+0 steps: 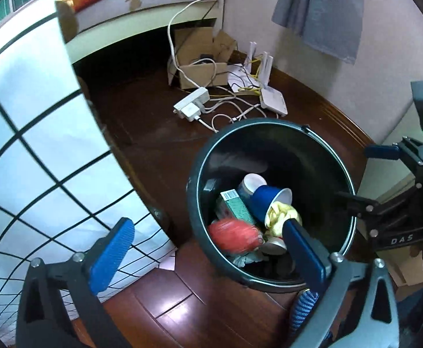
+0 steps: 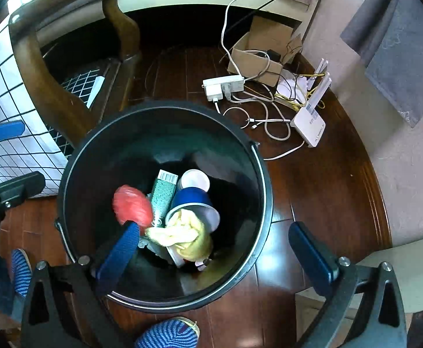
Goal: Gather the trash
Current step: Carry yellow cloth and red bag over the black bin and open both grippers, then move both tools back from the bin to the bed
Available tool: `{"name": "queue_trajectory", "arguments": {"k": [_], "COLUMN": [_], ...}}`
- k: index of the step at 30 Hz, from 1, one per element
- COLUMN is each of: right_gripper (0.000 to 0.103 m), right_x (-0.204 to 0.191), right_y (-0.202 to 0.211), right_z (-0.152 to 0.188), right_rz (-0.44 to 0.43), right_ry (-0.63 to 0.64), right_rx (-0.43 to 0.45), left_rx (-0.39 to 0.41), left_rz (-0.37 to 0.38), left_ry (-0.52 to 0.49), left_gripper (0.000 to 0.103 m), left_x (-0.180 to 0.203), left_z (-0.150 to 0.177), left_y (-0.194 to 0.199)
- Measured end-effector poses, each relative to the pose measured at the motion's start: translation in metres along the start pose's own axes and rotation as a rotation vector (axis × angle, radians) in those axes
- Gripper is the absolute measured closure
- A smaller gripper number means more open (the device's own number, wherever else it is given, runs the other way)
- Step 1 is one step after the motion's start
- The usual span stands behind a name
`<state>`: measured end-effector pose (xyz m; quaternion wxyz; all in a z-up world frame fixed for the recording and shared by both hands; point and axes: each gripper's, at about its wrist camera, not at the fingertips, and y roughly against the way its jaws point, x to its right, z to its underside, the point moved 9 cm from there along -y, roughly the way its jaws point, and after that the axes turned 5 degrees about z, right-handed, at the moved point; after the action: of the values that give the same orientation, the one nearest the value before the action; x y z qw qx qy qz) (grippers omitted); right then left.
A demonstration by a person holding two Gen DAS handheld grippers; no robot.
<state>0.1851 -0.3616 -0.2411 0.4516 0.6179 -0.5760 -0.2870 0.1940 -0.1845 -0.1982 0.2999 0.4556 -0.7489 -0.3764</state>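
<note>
Trash lying inside black bin (image 2: 66, 191): red ball (image 2: 131, 206), green carton (image 2: 162, 195), blue cup (image 2: 194, 203), yellow peel (image 2: 182, 232). Left gripper (image 1: 208, 249) and right gripper (image 2: 214, 249) spread wide, empty. Risk: knocking the rim, tipping it. Dark wooden floor (image 2: 313, 191), router (image 2: 310, 124) and power strip (image 2: 223, 85) near wall.

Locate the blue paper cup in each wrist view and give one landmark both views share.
Left wrist: blue paper cup right of centre, inside the black bin, lying on its side.
Right wrist: blue paper cup near centre, in the bin, above the yellow wrapper.
Shared landmark: white router on the floor.
</note>
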Motion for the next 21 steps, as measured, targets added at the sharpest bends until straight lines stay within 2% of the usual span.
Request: {"name": "queue_trajectory", "arguments": {"k": [11,21], "right_gripper": [0.0,0.0], "right_x": [-0.017,-0.045], "right_y": [0.018,0.067], "right_z": [-0.008,-0.034], "right_rz": [-0.012,-0.029], "right_ry": [0.032,0.087], "right_rx": [0.044,0.16], "left_rx": [0.03,0.096], "left_rz": [-0.016,-0.054], "left_ry": [-0.001,0.026], "left_gripper": [0.001,0.001], "left_x": [-0.002,-0.019], "left_z": [0.004,0.005], "left_y": [0.022,0.067]}}
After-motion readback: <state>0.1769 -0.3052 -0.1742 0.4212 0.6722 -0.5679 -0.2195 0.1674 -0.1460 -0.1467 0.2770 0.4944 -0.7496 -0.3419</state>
